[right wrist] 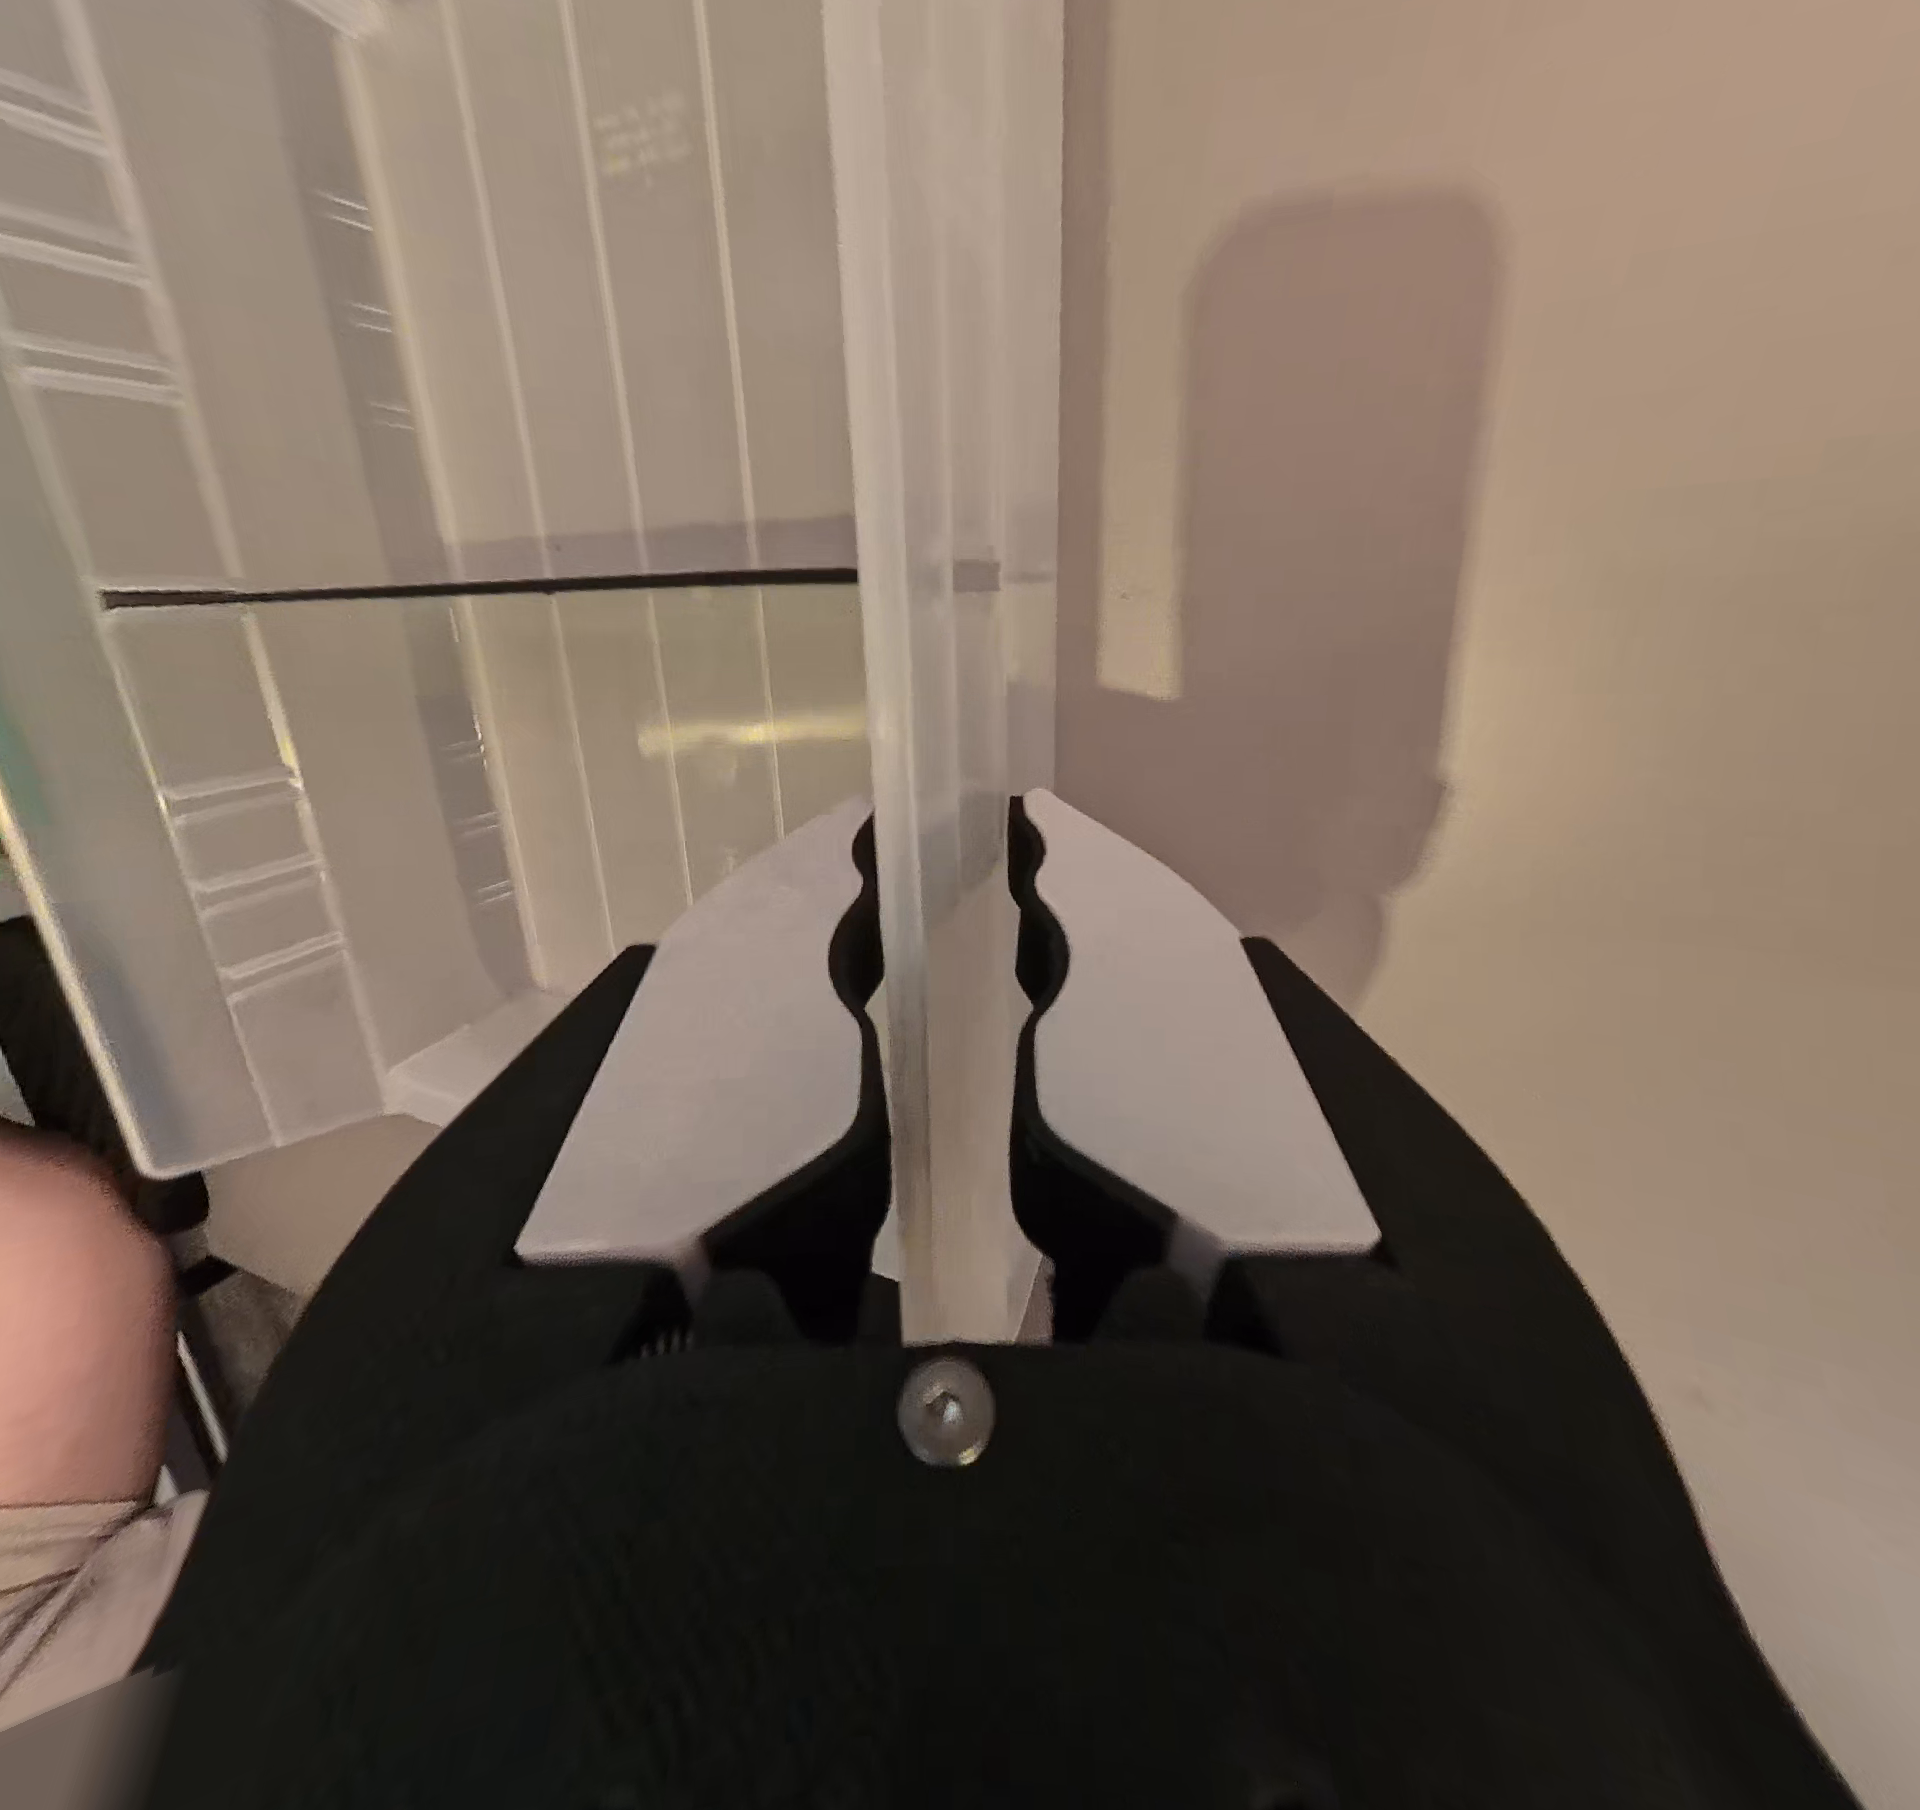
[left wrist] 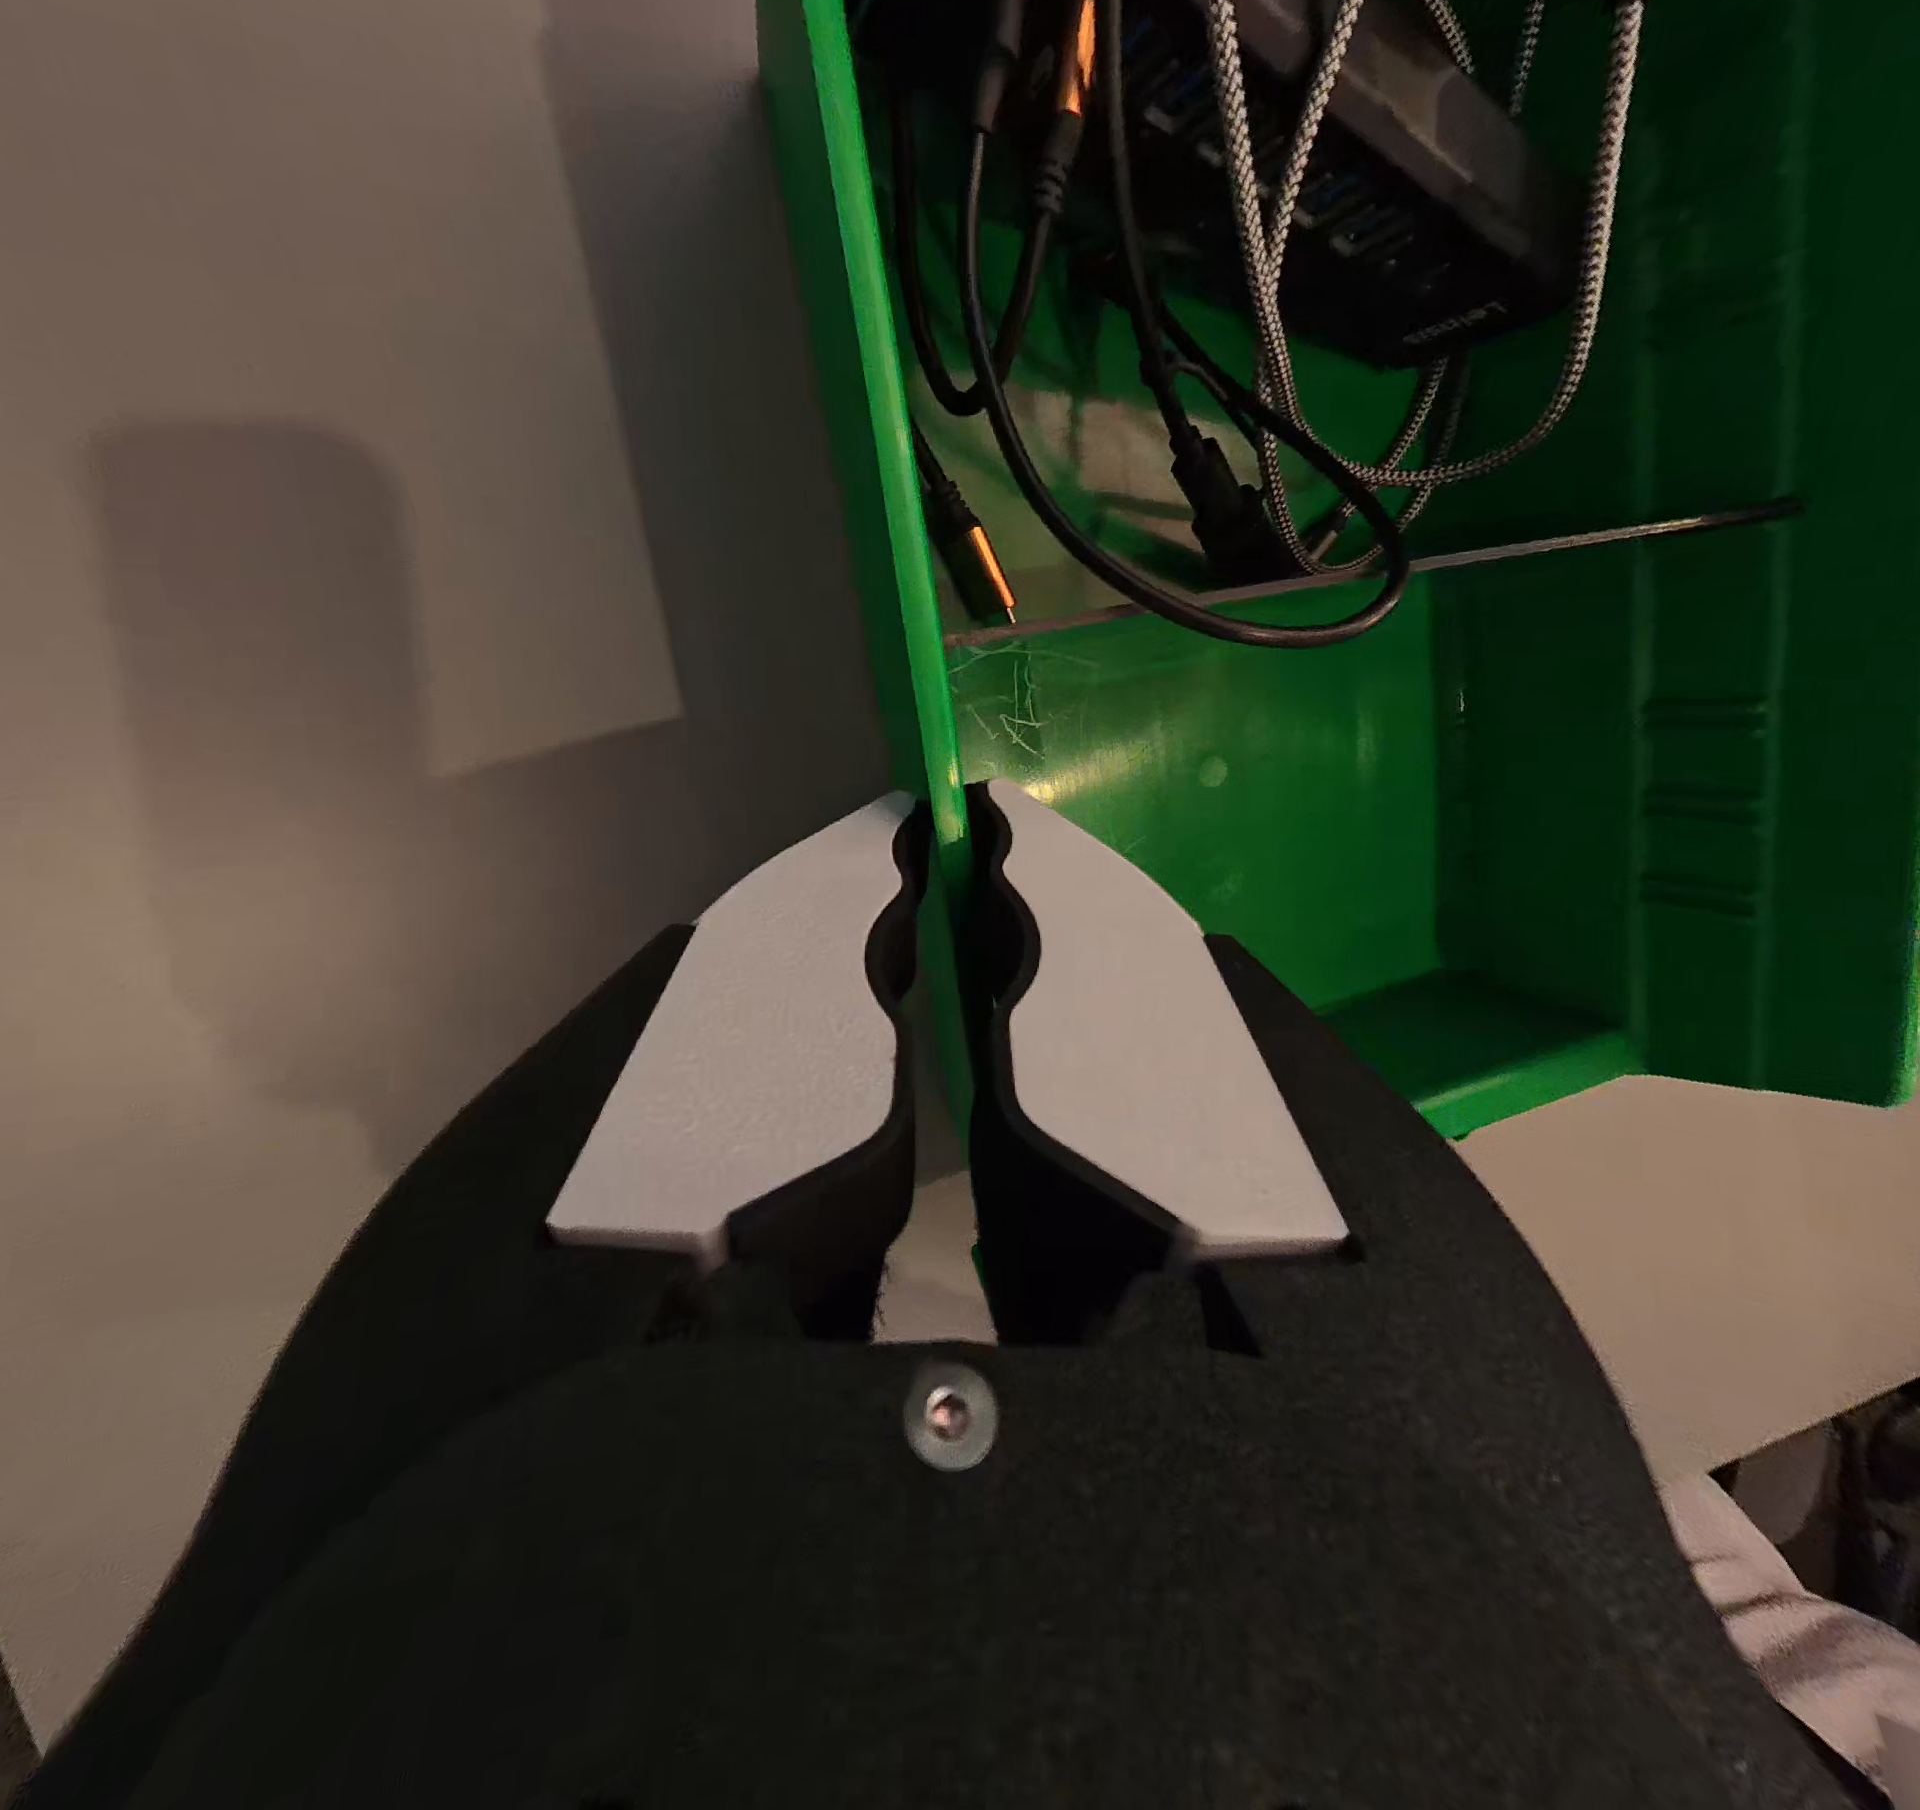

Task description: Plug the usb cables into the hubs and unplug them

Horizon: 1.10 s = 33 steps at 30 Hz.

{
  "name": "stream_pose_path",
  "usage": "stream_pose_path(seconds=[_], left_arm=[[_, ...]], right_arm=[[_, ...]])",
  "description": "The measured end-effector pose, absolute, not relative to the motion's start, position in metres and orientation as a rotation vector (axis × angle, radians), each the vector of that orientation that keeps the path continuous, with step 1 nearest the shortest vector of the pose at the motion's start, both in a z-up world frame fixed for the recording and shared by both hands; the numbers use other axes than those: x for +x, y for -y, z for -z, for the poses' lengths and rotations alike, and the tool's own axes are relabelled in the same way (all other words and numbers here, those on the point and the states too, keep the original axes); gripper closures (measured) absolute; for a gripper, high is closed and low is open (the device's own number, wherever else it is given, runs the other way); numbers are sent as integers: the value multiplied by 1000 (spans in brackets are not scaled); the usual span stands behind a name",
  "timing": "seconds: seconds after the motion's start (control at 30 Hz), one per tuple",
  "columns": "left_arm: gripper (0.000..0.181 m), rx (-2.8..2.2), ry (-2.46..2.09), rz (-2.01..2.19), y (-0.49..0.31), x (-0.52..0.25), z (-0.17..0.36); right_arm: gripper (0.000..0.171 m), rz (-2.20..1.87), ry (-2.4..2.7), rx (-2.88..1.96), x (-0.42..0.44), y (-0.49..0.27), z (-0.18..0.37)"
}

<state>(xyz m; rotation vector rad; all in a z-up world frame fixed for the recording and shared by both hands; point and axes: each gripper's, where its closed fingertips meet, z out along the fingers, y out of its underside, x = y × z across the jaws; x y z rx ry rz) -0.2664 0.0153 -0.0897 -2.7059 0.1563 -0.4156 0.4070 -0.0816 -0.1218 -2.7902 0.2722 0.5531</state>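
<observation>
left fingers (left wrist: 1091,929): clamped on the side wall of the green bin (left wrist: 1351,877)
right fingers (right wrist: 727,981): closed around the rim of the clear bin (right wrist: 312,617)
usb cables (left wrist: 1039,389): tangled inside green bin
hub (left wrist: 1382,160): black, in green bin among cables

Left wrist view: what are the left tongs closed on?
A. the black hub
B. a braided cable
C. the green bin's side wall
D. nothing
C: the left tongs pinch the thin edge of the green bin's side wall; the cables and hub lie farther inside.
</observation>
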Motion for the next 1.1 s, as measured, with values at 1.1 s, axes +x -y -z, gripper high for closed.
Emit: stream_pose_path(seconds=[1.1], left_arm=[[125,-1465,-563,147,-31,-149,-132]], right_arm=[[110,27,476,-1347,239,18,-191]])
